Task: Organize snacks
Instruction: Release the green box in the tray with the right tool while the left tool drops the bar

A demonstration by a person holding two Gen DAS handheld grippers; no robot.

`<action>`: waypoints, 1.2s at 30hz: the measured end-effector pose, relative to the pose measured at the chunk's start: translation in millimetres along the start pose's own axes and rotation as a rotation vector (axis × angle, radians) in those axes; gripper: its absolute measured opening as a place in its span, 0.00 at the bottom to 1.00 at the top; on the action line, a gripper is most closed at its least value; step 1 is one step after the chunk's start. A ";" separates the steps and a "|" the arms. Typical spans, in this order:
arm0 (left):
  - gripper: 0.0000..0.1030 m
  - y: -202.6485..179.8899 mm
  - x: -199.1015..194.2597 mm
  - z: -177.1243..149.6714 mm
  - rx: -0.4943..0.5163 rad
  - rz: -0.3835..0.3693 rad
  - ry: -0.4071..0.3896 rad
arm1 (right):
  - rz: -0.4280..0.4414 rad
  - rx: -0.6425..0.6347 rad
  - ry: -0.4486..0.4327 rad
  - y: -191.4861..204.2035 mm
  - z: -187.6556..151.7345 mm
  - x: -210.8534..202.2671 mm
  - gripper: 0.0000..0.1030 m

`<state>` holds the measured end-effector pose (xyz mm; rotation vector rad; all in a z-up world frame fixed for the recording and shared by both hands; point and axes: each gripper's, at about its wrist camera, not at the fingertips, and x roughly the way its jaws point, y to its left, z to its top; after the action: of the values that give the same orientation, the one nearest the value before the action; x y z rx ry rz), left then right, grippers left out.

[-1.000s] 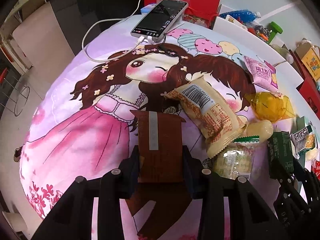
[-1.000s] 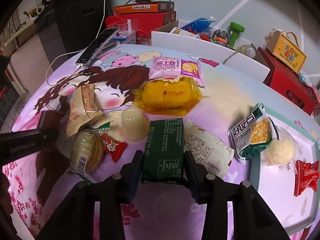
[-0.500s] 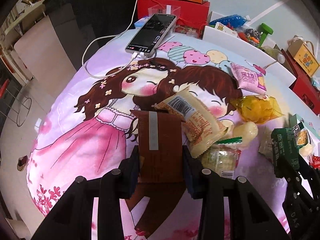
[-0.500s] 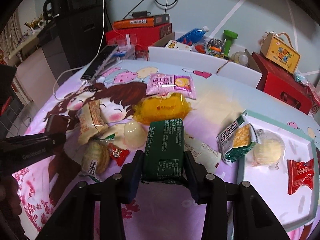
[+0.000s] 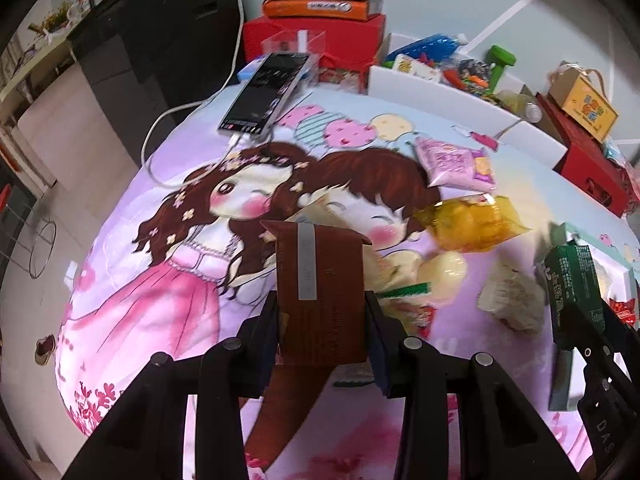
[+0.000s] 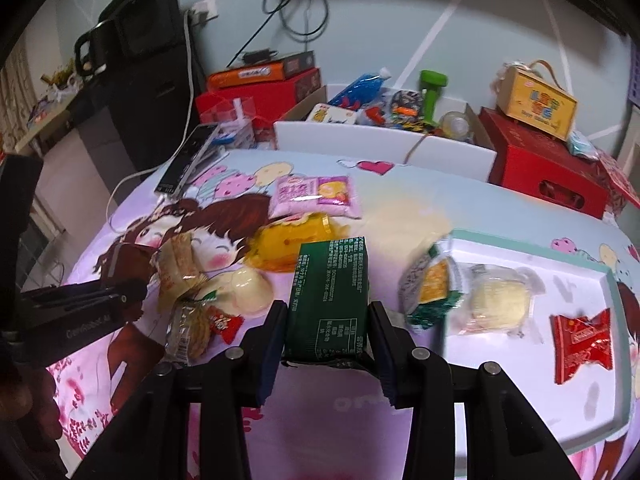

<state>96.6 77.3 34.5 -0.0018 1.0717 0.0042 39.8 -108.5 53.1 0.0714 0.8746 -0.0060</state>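
My left gripper (image 5: 322,330) is shut on a brown snack packet (image 5: 320,288) and holds it lifted above the cartoon tablecloth. My right gripper (image 6: 328,334) is shut on a dark green snack packet (image 6: 328,300), also lifted; this packet shows in the left wrist view (image 5: 574,290) at the right. A white tray with a teal rim (image 6: 560,256) lies to the right and holds a round yellow cake (image 6: 500,300) and a red sachet (image 6: 582,342). A pink packet (image 6: 316,196), a yellow packet (image 6: 288,240) and several other snacks lie on the cloth.
A phone (image 5: 266,94) on a white cable lies at the table's far left. Red boxes (image 6: 548,176), a white open box of clutter (image 6: 380,140) and a yellow carton (image 6: 536,100) crowd the far edge. The table's left edge drops to the floor.
Both grippers have risen and pulled back with their packets, so the table looks farther away. The right gripper has shifted toward the tray side.
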 end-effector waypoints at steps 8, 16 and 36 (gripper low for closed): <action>0.39 -49.5 -17.7 5.0 0.100 -0.046 -0.039 | -0.052 0.093 -0.049 -46.0 0.6 -27.2 0.42; 0.39 -117.0 -41.2 5.8 0.244 -0.148 -0.084 | -0.134 0.215 -0.098 -106.1 -3.9 -58.0 0.42; 0.40 -290.5 -53.7 -46.7 0.582 -0.336 -0.026 | -0.326 0.521 -0.093 -255.6 -50.3 -105.0 0.42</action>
<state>31.2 -213.5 59.1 0.3423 1.0040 -0.6088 -74.9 -362.7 86.1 0.4116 0.7660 -0.5390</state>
